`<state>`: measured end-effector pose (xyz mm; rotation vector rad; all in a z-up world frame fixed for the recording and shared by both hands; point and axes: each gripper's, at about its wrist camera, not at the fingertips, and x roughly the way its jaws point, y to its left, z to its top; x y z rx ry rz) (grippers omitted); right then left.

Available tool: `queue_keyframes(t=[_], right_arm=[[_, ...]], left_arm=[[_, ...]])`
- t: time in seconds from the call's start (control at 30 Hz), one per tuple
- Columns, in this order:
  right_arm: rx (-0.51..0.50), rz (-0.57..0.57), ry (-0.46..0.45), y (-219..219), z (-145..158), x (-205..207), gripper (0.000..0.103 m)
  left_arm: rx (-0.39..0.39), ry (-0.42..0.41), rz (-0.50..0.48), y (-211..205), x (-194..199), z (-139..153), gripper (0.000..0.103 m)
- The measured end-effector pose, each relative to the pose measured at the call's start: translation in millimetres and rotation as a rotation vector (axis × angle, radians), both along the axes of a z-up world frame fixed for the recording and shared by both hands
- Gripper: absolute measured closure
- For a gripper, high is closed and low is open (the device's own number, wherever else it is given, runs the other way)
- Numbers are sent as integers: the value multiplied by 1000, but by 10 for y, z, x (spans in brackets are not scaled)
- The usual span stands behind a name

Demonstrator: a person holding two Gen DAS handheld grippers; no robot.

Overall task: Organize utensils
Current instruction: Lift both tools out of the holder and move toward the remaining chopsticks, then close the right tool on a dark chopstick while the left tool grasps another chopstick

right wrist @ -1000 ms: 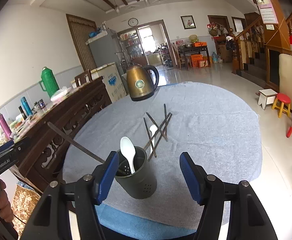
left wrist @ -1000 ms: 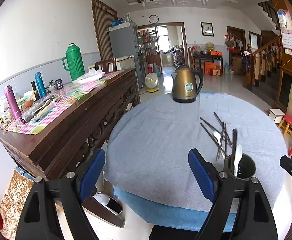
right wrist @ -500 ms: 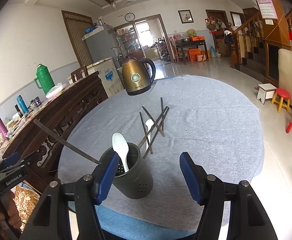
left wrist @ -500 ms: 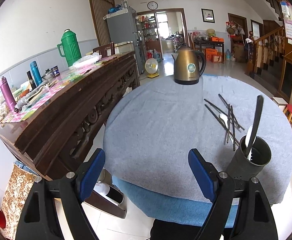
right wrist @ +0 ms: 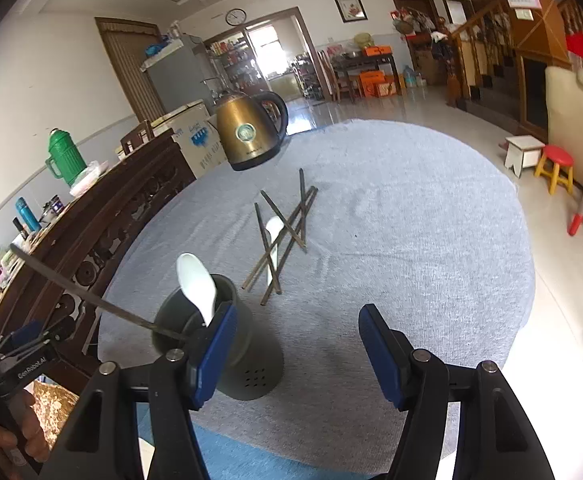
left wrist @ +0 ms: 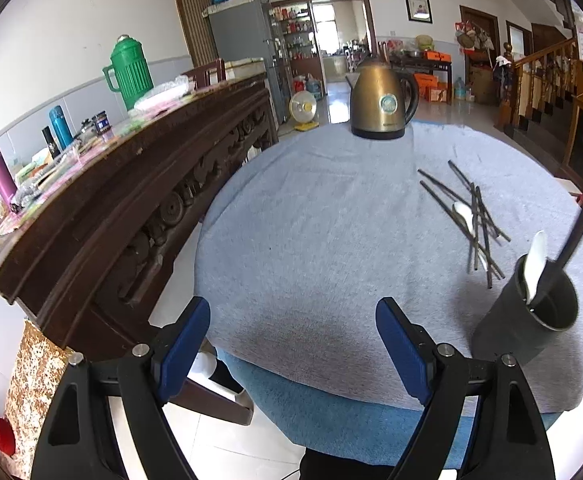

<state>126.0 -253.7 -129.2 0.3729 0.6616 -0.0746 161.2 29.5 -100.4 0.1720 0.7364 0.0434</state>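
Two grippers spread, nothing grasped

Left gripper (left wrist: 293, 340) and right gripper (right wrist: 295, 354) hang released over the grey tablecloth (right wrist: 411, 240). Utensil holder (right wrist: 227, 344) contains one white spoon (right wrist: 197, 286) and one chopstick (right wrist: 83, 296). Loose chopsticks (right wrist: 287, 232) cross another spoon (right wrist: 273, 232) beyond. Left gripper's body reads "GenRobot.AI". Kettle (right wrist: 247, 136) badge illegible.

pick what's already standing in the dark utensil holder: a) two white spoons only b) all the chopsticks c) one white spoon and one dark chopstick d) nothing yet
c: the utensil holder has a white spoon and a single dark chopstick leaning out of it, while the other chopsticks and a second spoon lie on the grey cloth.
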Motion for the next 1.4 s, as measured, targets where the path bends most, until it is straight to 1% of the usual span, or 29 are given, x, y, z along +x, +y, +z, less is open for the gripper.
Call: queue_keyframes(t=[0.13, 0.3, 0.4, 0.5, 0.63, 0.73, 0.87, 0.93, 1.1, 1.13, 1.17, 1.27, 1.33, 1.37, 1.4], right_arm=[[18, -12, 24, -96, -96, 94, 36], [73, -44, 58, -325, -213, 218, 36], [109, -64, 76, -477, -285, 325, 36], [146, -71, 99, -617, -356, 476, 36], [195, -72, 123, -776, -464, 718, 36], [206, -65, 139, -846, -510, 915, 36], [221, -44, 160, -942, -539, 1322, 36], [225, -27, 166, -966, -524, 1569, 40], [169, 55, 185, -926, -396, 2301, 49], [160, 75, 191, -907, -381, 2436, 50], [150, 106, 207, -881, -371, 2671, 52], [144, 147, 242, -837, -380, 3142, 57], [148, 166, 276, -789, -434, 3525, 59], [143, 178, 298, -752, -467, 3673, 59], [142, 180, 313, -725, -496, 3794, 61]], left_arm=[[-4, 44, 9, 55, 163, -143, 18], [-5, 103, 32, 166, 467, -307, 18], [-22, 130, 34, 174, 649, -353, 18], [-46, 152, 14, 112, 840, -379, 18], [-45, 173, -44, -92, 1123, -408, 18], [-51, 194, -90, -269, 1343, -430, 18], [-78, 237, -146, -539, 1722, -442, 18], [-86, 259, -168, -673, 1936, -442, 18], [-139, 304, -205, -933, 2502, -401, 18], [-140, 314, -200, -978, 2638, -400, 18], [-140, 321, -194, -990, 2707, -400, 18], [-159, 345, -172, -1035, 2940, -426, 18], [-190, 357, -164, -1016, 3057, -430, 22], [-200, 361, -159, -1002, 3106, -433, 28], [-212, 368, -154, -981, 3152, -444, 38]])
